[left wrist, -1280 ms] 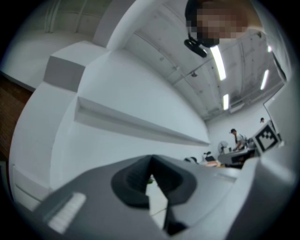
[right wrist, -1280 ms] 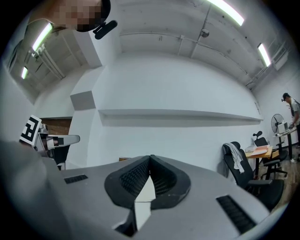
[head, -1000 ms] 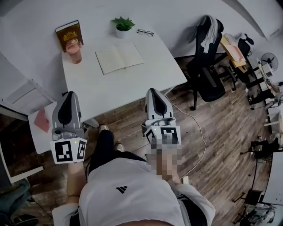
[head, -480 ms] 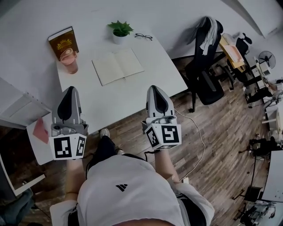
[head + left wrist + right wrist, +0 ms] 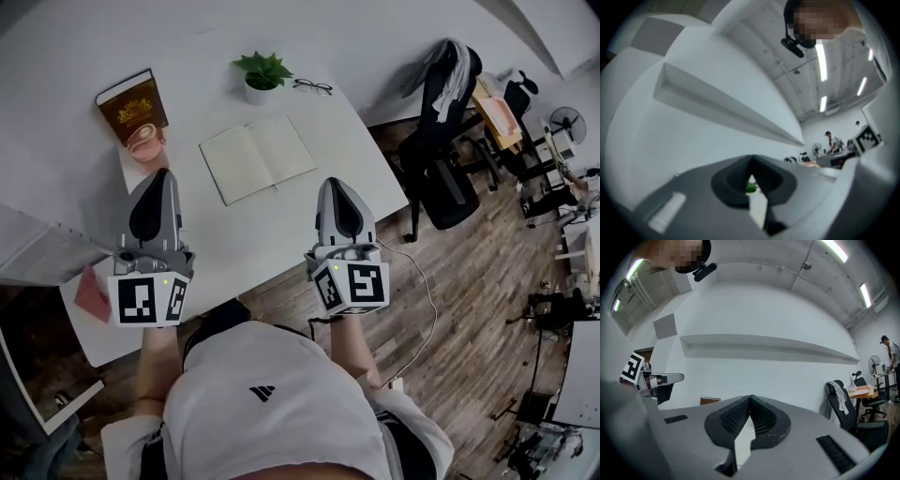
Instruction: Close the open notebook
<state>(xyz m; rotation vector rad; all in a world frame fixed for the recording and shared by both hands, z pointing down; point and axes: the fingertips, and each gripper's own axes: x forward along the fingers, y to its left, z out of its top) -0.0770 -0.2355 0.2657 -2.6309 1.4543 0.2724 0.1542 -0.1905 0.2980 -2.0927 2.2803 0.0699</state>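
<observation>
Open notebook: lies flat on the white table, cream pages up, about mid-table. Nothing touches it.

Left gripper: held over the near-left part of the table, near of the notebook and well apart from it. In the left gripper view its jaws are clenched tip to tip with nothing between them.

Right gripper: held over the near edge of the table, near and right of the notebook, not touching it. In the right gripper view its jaws are likewise clenched and empty.

Other items on the table: a pink cup to the left of the notebook, a brown book just beyond the cup, a potted plant at the far edge, and glasses just right of the plant.

Surroundings: an office chair with a garment over its back stands on the wooden floor, right of the table.
</observation>
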